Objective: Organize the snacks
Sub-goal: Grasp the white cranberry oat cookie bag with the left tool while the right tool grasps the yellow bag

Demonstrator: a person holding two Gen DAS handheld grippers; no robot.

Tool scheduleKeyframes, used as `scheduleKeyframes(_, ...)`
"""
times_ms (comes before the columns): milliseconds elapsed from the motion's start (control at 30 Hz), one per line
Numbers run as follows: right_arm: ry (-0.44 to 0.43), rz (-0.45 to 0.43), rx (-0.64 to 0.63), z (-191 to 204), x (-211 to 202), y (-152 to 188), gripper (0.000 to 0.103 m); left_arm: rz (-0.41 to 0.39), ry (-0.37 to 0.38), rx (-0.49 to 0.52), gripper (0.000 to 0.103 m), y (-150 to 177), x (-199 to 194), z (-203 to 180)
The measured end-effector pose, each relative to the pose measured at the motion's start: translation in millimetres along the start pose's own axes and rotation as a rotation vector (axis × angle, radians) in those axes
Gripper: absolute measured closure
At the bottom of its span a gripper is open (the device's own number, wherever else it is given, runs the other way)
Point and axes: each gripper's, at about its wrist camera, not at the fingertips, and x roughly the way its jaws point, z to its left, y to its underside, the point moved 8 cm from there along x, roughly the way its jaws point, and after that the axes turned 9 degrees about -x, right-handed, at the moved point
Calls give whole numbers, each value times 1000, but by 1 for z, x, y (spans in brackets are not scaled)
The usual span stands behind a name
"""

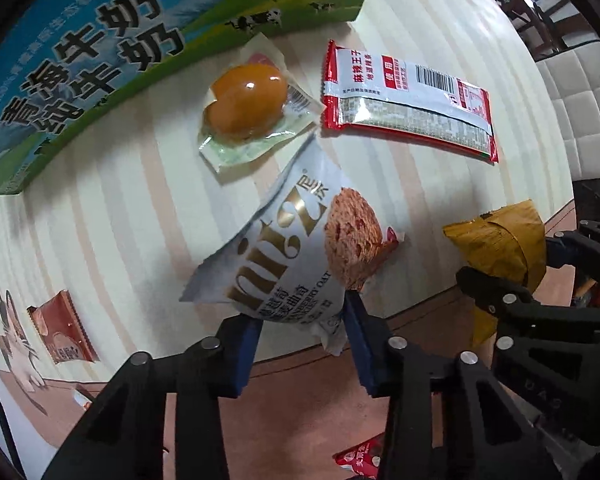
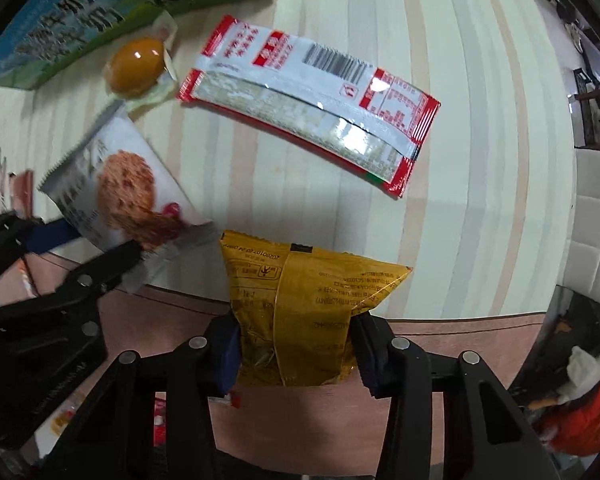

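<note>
My left gripper (image 1: 302, 320) is shut on a white oat cookie packet (image 1: 284, 248), held over the table's near edge; the packet also shows in the right wrist view (image 2: 120, 192). My right gripper (image 2: 296, 344) is shut on a yellow snack packet (image 2: 300, 304), also at the near edge; in the left wrist view the yellow packet (image 1: 500, 240) sits to the right. A vacuum-packed brown egg (image 1: 246, 104) (image 2: 138, 64) and a red-and-white long packet (image 1: 408, 100) (image 2: 312, 108) lie on the table beyond.
A blue-green milk carton box (image 1: 80, 64) (image 2: 72, 24) stands at the far left. A small reddish-brown packet (image 1: 62, 328) lies at the left on the striped table (image 1: 440, 12). Red packets (image 1: 360, 456) lie on the floor below. A white padded seat (image 2: 596, 232) is at the right.
</note>
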Motion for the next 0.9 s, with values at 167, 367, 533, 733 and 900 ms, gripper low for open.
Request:
scheduleKeyframes(167, -33, -46, 22, 7, -33, -9, 54, -37, 31, -39, 72, 2, -18, 7)
scheduleKeyframes(367, -53, -91, 22, 12, -73, -20, 54, -58, 66, -74, 77, 0, -42, 22)
scheduleKeyframes(533, -68, -84, 32, 15, -80, -25, 54, 82, 211, -198, 71, 3, -26, 44)
scheduleKeyframes(733, -152, -58, 118, 14, -55, -38, 54, 193, 384, -402, 70, 6, 0, 56)
scheduleKeyframes(900, -154, -45, 126, 17, -37, -43, 54, 197, 425, -491, 64, 12, -7, 61)
